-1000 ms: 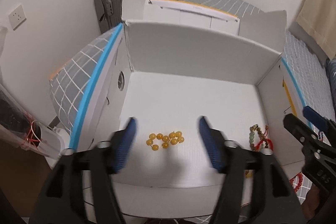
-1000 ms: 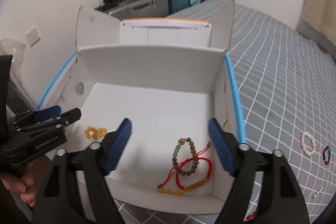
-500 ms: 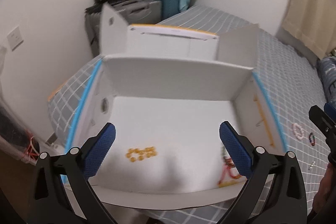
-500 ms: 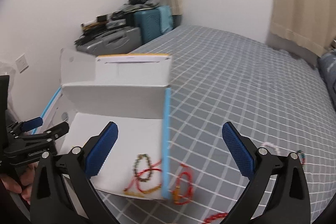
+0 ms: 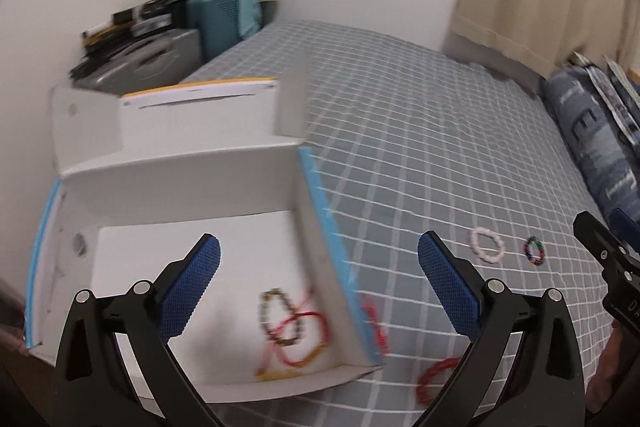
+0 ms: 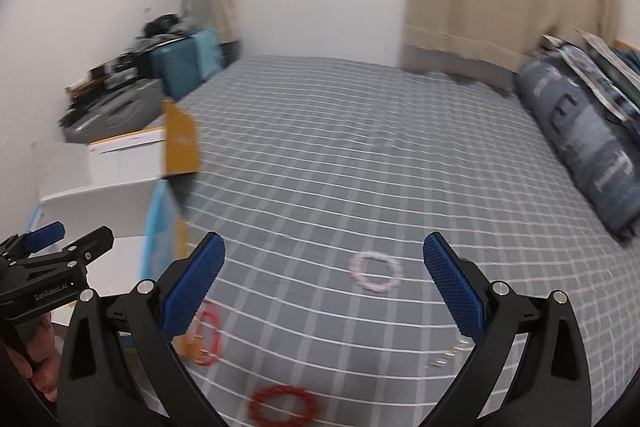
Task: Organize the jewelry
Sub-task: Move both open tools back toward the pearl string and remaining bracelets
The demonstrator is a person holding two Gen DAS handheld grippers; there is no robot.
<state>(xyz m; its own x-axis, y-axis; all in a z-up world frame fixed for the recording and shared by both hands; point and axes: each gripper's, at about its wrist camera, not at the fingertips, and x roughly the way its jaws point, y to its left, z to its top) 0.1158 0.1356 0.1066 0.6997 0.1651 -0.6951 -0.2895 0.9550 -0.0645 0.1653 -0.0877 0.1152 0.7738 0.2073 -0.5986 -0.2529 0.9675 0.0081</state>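
On the checked bed (image 6: 360, 155), a pink bracelet (image 6: 375, 272) lies right of the white box (image 5: 192, 187). Left tongs (image 5: 319, 287) and right tongs (image 6: 324, 285) gape wide, holding nothing.

The bed cover (image 6: 360, 155) is grey with a white grid. The box (image 5: 192, 187) at its left edge is white inside, edged in light blue, with a yellow-orange flap. On the cover lie a pale pink bead bracelet (image 6: 375, 271), a dark multicoloured one (image 5: 534, 251) and red ones (image 6: 284, 409). Inside the box, a green-brown bead bracelet (image 5: 280, 319) tangles with red cord. Both grippers' pads (image 6: 192, 285) are blue on black frames. The pillow (image 6: 580, 143) is dark blue.
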